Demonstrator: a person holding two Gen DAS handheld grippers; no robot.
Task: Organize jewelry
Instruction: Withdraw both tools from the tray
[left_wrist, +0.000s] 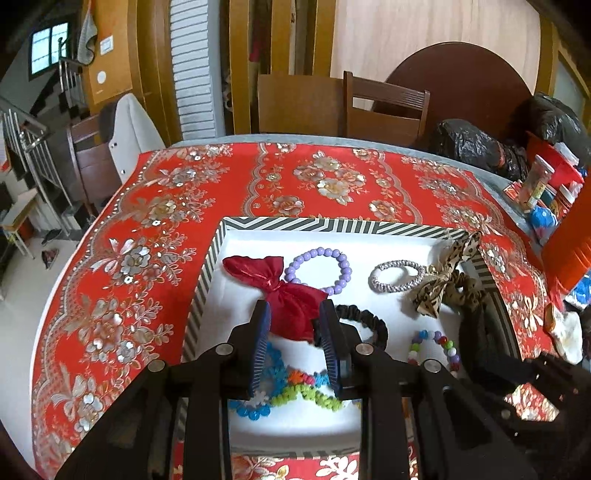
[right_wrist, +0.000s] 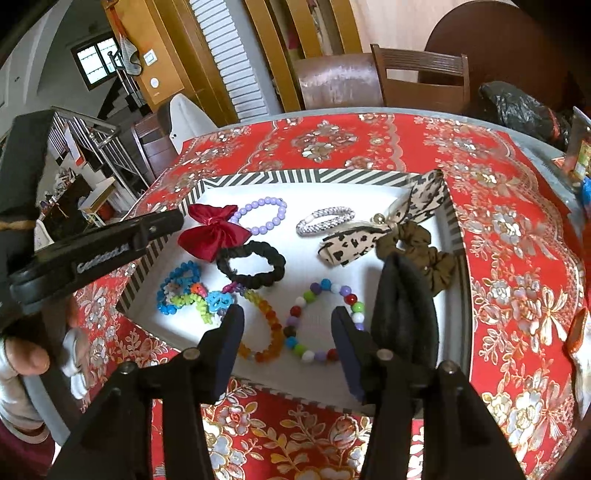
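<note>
Red floral cloth (left_wrist: 155, 236) covers the table under your striped tray (left_wrist: 325, 223). From your left wrist, the left gripper (left_wrist: 295, 325) stands parted above the tray, pads clear of the red bow (left_wrist: 284, 291) lying between them; the purple bead bracelet (left_wrist: 319, 269) sits at one o'clock of the bow, touching it, the silver bracelet (left_wrist: 397, 275) further toward three. From your right wrist, the right gripper (right_wrist: 288, 325) hangs open and empty over the multicoloured bead bracelet (right_wrist: 325, 321), with the black scrunchie (right_wrist: 251, 264) at eleven o'clock and the leopard bow (right_wrist: 369, 236) at one.
</note>
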